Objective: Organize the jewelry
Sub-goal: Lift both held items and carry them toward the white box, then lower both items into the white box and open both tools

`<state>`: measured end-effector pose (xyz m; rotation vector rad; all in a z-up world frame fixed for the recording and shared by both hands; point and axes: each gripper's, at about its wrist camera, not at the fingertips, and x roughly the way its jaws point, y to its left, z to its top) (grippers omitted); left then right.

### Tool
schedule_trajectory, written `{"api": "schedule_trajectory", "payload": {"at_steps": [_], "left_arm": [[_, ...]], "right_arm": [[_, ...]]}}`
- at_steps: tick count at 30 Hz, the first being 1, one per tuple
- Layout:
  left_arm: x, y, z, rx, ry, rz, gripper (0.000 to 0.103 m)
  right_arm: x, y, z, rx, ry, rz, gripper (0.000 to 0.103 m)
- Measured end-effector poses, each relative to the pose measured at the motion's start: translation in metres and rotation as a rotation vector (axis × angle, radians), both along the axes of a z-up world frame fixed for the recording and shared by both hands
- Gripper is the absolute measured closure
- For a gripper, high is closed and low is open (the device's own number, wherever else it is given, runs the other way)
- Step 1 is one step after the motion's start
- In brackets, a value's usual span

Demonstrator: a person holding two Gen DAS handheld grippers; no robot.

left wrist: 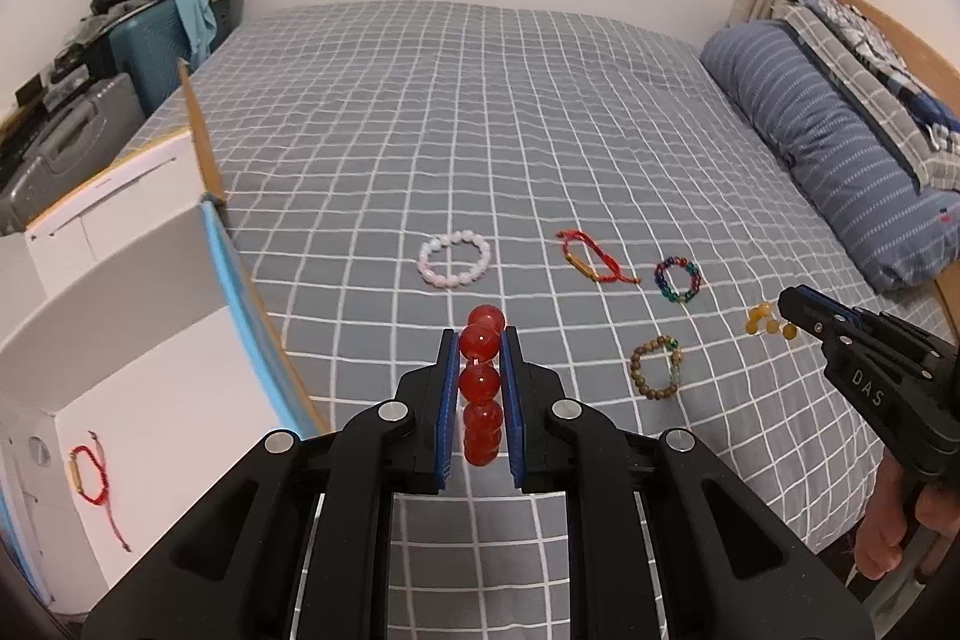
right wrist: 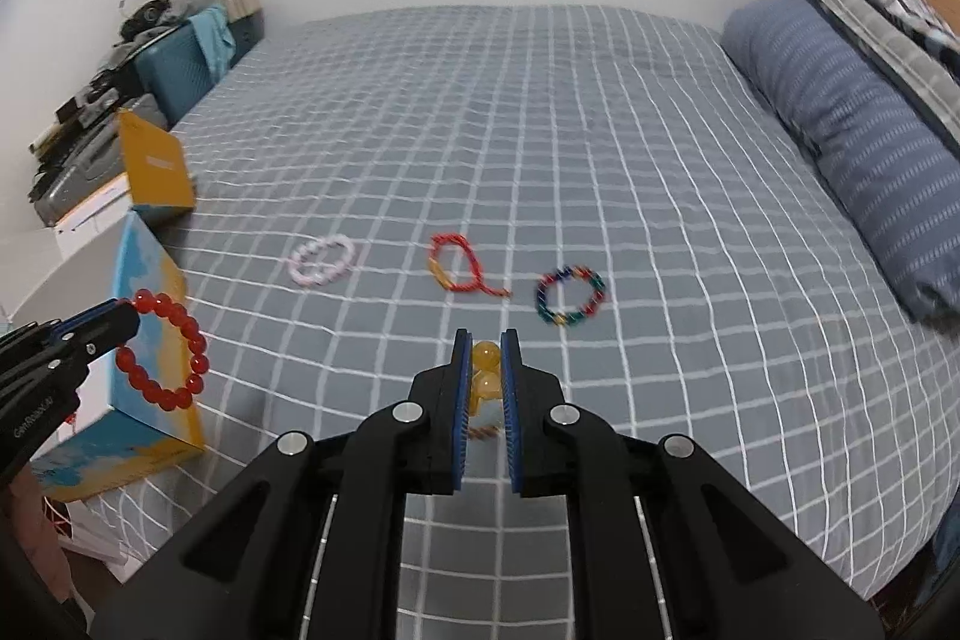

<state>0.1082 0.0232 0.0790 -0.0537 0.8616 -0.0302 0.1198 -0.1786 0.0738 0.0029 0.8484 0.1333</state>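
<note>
My left gripper [left wrist: 478, 337] is shut on a red bead bracelet [left wrist: 482, 385], which hangs above the checked bed; the right wrist view shows the same red bead bracelet [right wrist: 165, 349] as a full ring at the left gripper [right wrist: 123, 319]. My right gripper [right wrist: 485, 340] is shut on a yellow bead bracelet [right wrist: 485, 370]; in the left wrist view that right gripper [left wrist: 786, 310] holds the yellow bead bracelet [left wrist: 765, 322] off the bed. On the bedspread lie a pink bead bracelet [left wrist: 455, 259], a red cord bracelet [left wrist: 591, 259], a multicoloured bead bracelet [left wrist: 678, 280] and a brown wooden bead bracelet [left wrist: 655, 367].
An open white box [left wrist: 150, 340] with blue and yellow sides stands at the bed's left edge; another red cord bracelet [left wrist: 90, 472] lies inside it. A blue striped pillow [left wrist: 840, 148] lies along the right. Suitcases [left wrist: 150, 34] and clutter sit at the far left.
</note>
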Motion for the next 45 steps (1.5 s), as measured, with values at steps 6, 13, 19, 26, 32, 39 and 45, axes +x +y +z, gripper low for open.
{"api": "schedule_trajectory", "payload": {"at_steps": [6, 13, 19, 26, 32, 39, 45], "left_arm": [[-0.006, 0.023, 0.024, -0.002, -0.030, 0.047, 0.090], [-0.023, 0.067, 0.046, -0.006, -0.064, 0.143, 0.090], [-0.041, 0.107, 0.052, 0.000, -0.070, 0.233, 0.090], [-0.069, 0.160, 0.043, 0.017, -0.044, 0.350, 0.090], [-0.090, 0.207, 0.022, 0.010, -0.001, 0.450, 0.090], [-0.107, 0.245, -0.016, -0.002, 0.069, 0.532, 0.090], [-0.110, 0.261, -0.051, -0.031, 0.138, 0.568, 0.090]], "right_arm": [[0.004, 0.031, 0.023, 0.009, -0.030, 0.069, 0.094], [0.005, 0.081, 0.046, 0.015, -0.065, 0.167, 0.094], [-0.003, 0.138, 0.056, 0.018, -0.081, 0.281, 0.094], [-0.017, 0.215, 0.052, 0.025, -0.066, 0.419, 0.094], [-0.030, 0.271, 0.034, 0.015, -0.028, 0.518, 0.094], [-0.037, 0.321, -0.001, -0.020, 0.019, 0.594, 0.094], [-0.034, 0.348, -0.038, -0.072, 0.101, 0.611, 0.094]]}}
